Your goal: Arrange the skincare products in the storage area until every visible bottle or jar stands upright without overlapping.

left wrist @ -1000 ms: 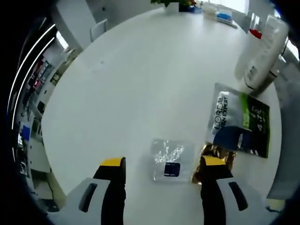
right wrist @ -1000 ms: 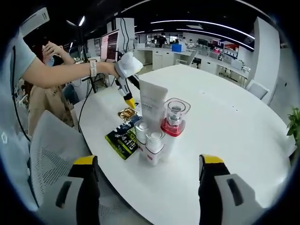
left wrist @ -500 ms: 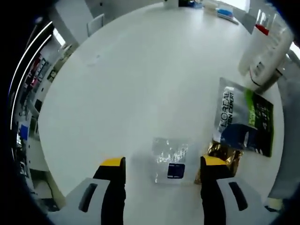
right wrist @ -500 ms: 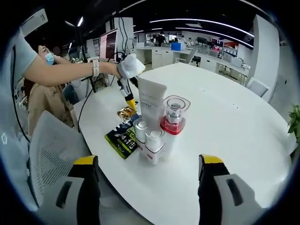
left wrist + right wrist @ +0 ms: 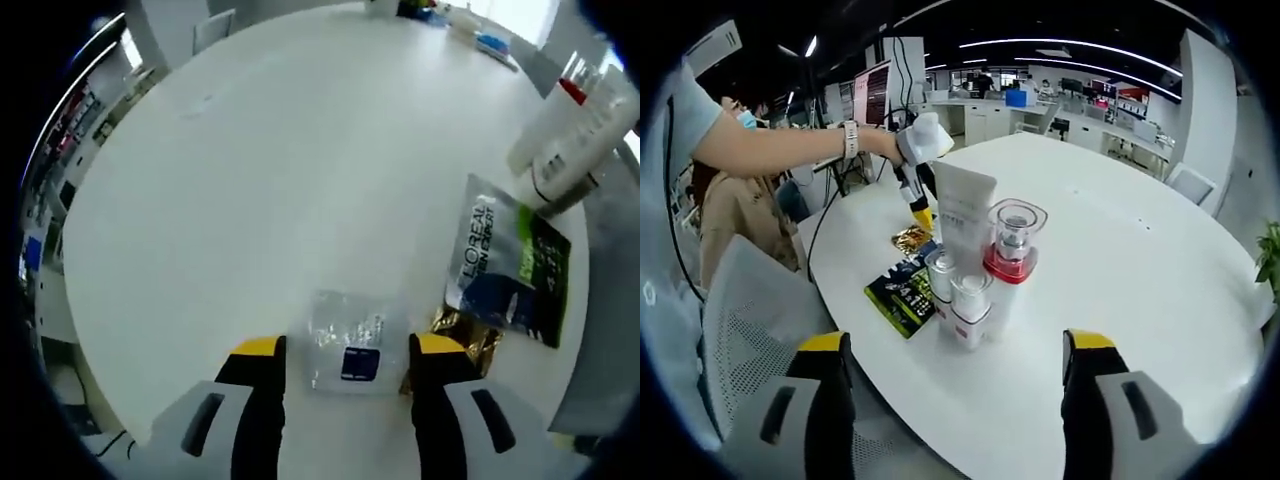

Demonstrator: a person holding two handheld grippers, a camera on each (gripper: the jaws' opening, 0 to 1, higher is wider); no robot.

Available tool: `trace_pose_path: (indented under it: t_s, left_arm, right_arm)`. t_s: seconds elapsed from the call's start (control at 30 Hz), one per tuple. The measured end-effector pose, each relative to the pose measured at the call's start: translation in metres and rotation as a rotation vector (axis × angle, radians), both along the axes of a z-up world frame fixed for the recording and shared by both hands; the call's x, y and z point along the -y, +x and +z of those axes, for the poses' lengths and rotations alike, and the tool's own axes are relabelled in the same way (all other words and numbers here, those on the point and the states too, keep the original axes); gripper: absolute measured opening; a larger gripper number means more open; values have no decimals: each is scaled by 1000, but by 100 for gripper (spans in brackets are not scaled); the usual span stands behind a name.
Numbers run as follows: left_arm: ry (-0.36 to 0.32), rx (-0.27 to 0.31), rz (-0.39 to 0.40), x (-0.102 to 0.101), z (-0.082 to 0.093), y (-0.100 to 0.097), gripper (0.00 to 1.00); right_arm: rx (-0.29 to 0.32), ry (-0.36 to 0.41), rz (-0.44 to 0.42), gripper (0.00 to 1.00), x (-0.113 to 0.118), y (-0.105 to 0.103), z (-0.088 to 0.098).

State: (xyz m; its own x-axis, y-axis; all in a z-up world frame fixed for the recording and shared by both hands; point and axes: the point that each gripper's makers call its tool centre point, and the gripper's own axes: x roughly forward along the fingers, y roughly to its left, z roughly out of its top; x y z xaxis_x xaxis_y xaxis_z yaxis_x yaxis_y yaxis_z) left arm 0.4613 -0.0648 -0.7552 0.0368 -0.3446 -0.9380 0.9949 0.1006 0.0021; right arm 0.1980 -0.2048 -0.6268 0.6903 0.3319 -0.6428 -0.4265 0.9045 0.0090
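Looking along the left gripper (image 5: 347, 352), its two yellow-tipped jaws are seen spread apart above the white round table (image 5: 270, 170), and nothing is held between them. Just beyond the jaws a small clear sachet (image 5: 346, 341) with a dark blue label lies flat on the table, in the gap between the tips. A crumpled gold sachet (image 5: 468, 334) is seen beside the right jaw tip, partly hidden by it. A little farther, a flat dark green and silver L'Oreal pouch (image 5: 510, 262) lies on the table and its near edge overlaps the gold sachet. Behind the pouch a white tube (image 5: 560, 130) is seen at the table edge. In the right gripper view, the right gripper (image 5: 955, 350) is also held with its jaws wide apart and empty, near the table edge. Ahead of it the upright products are grouped close together: two small white pump bottles (image 5: 969, 308) in front, a clear jar with a red base (image 5: 1014, 243) just behind them, and the white tube standing at the back. The green pouch lies beside the bottles, toward the person's side. Farther away, office desks (image 5: 1070, 110) are seen across the room.
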Motion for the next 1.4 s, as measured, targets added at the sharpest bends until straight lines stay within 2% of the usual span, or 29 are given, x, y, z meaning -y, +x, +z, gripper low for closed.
trace_pose_path:
  t_s: [0.1,0.27,0.33,0.5,0.67,0.8,1.27,1.4]
  left_arm:
    - [17,1,-38,2,0,-3,43]
    - [53,-6,-52,1,-1,-2,43]
    - [75,-5,-95,0,-2,-3,43]
    - [125,-4,-84,1,-3,-5,42]
    - [134,-6,-79,-1,-3,-4,42]
    - [147,-7,-91,-3,-3,-2,36]
    - [166,7,-98,-8,-1,-5,36]
    - [154,18,-95,-10,5,-5,36]
  right_arm:
    - [0,1,1,87,-1,0,0]
    - [3,4,3,87,-2,-1,1]
    - [3,4,3,87,-2,-1,1]
    - [2,0,-7,86,3,-3,0]
    - [-1,-2,-10,86,3,-5,-1]
    - [3,-1,-11,86,3,-5,0]
    - [24,-4,-11,87,4,-3,7]
    - [32,-4,-9,88,2,-2,9]
